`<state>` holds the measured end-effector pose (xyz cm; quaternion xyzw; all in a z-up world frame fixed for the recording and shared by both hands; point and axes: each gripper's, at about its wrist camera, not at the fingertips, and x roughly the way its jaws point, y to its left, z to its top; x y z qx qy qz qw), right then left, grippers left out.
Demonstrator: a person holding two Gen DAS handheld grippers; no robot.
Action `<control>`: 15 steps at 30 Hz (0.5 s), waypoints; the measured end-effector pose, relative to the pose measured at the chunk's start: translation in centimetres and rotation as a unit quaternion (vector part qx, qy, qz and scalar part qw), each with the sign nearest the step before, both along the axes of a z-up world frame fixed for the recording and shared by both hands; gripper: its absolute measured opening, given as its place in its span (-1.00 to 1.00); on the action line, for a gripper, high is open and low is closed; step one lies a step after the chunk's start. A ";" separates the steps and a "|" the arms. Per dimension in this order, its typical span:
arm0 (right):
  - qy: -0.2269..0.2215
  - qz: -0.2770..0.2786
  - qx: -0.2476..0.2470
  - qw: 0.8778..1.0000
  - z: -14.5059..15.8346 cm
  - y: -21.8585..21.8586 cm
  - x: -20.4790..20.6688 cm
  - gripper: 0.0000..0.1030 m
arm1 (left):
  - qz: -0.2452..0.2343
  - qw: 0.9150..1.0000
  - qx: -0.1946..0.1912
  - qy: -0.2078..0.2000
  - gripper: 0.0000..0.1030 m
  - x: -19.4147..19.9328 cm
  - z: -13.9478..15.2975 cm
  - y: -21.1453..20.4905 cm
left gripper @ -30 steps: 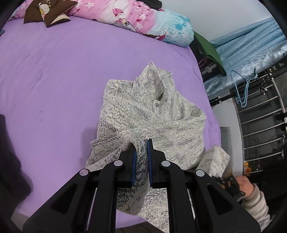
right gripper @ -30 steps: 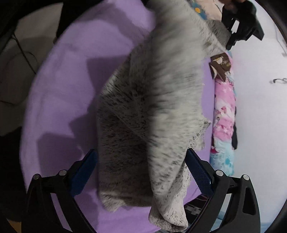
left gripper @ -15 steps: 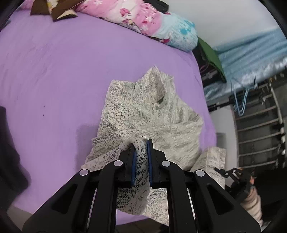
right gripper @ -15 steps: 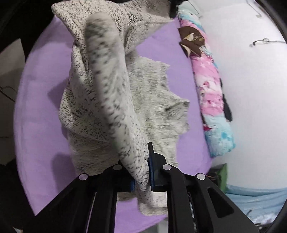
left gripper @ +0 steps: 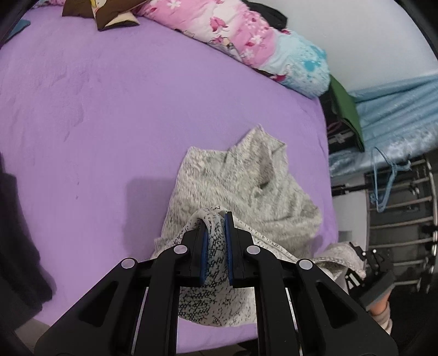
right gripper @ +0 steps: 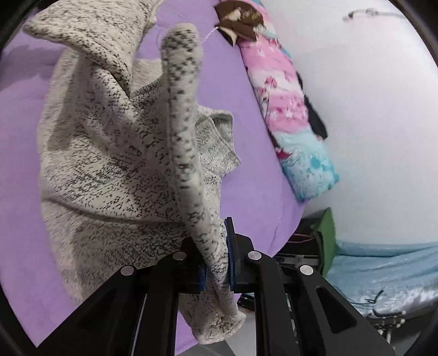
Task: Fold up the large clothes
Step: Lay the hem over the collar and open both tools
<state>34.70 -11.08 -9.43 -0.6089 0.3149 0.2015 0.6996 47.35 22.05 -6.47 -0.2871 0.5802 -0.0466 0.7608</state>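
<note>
A grey-and-white speckled knit garment lies bunched on the purple bed, near its right edge. My left gripper is shut on a fold of the garment's near edge, cloth hanging down between the blue pads. In the right wrist view the same garment is lifted and stretched toward the top left, and my right gripper is shut on a thick rolled edge of it. The right gripper also shows at the lower right of the left wrist view, with a hand behind it.
A pink and blue floral quilt and a brown cushion lie along the bed's far side by the white wall. A blue-covered mattress, a blue hanger and a metal rack stand to the right. Dark cloth hangs at the left.
My right gripper went from wide open around the garment to shut on its rolled edge, then rose and rolled. My left gripper slid sideways with its fold, and the garment bunched tighter.
</note>
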 end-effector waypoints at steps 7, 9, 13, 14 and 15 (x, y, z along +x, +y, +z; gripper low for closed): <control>0.052 -0.045 0.008 0.998 -3.3 -0.2 8.2 -0.75 | 0.012 0.998 0.021 0.050 -0.82 6.6 -4.6 0.4; 0.067 -0.058 0.010 0.996 -5.5 -0.2 9.5 -0.75 | 0.018 0.997 0.024 0.064 -0.82 8.3 -6.7 0.5; 0.091 -0.078 0.016 0.993 -8.9 0.0 11.8 -0.75 | 0.022 0.995 0.030 0.091 -0.81 10.4 -10.4 0.7; 0.096 -0.082 0.018 0.992 -9.7 0.0 12.1 -0.75 | 0.022 0.994 0.032 0.097 -0.81 10.9 -11.7 0.8; 0.099 -0.084 0.017 0.991 -10.6 -0.1 12.0 -0.75 | 0.022 0.994 0.033 0.102 -0.81 11.1 -12.5 0.8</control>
